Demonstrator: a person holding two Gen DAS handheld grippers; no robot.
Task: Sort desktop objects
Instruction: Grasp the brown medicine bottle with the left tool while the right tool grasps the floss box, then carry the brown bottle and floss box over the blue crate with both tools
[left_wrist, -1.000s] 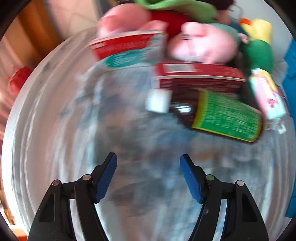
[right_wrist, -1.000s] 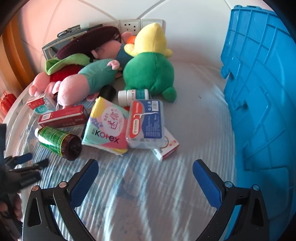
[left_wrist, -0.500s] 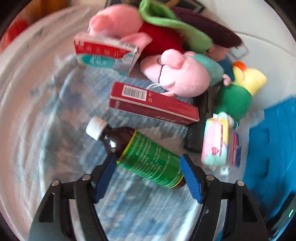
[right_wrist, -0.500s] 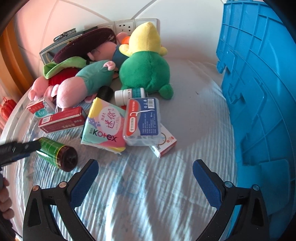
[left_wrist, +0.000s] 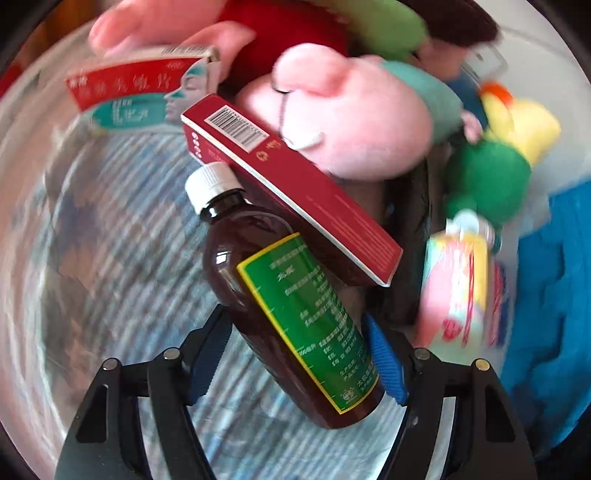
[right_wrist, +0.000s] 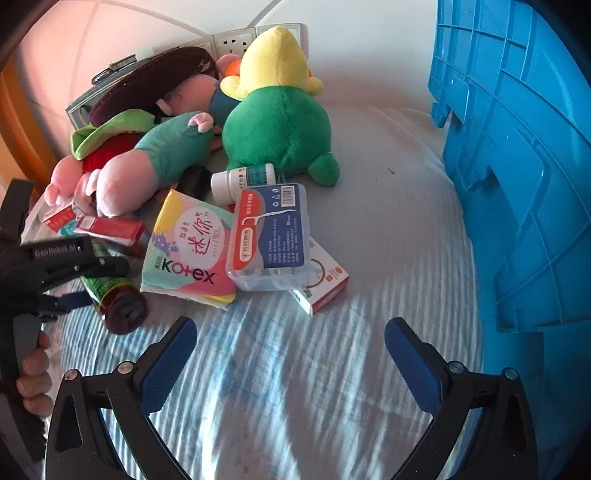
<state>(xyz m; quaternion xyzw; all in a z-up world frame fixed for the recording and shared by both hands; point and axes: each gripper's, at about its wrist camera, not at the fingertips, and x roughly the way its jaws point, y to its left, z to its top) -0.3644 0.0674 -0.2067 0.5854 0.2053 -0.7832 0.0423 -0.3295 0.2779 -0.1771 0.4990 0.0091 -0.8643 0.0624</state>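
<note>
A brown bottle with a green label and white cap (left_wrist: 288, 295) lies on the striped cloth. My left gripper (left_wrist: 299, 358) is open with its blue pads on either side of the bottle's lower body; whether they touch is unclear. It shows at the left of the right wrist view (right_wrist: 74, 273), over the bottle (right_wrist: 118, 299). A long red box (left_wrist: 295, 184) lies against the bottle's neck. My right gripper (right_wrist: 288, 354) is open and empty above bare cloth, short of the pile.
A Kotex pack (right_wrist: 188, 251), floss box (right_wrist: 273, 236), small orange-white box (right_wrist: 325, 280), white pill bottle (right_wrist: 243, 179), red-teal box (left_wrist: 140, 92) and plush toys (right_wrist: 277, 122) are piled behind. A blue crate (right_wrist: 517, 166) stands at the right.
My left gripper has moved forward to the brown bottle, which now lies between its open jaws. My right gripper has drifted slightly closer to the pile.
</note>
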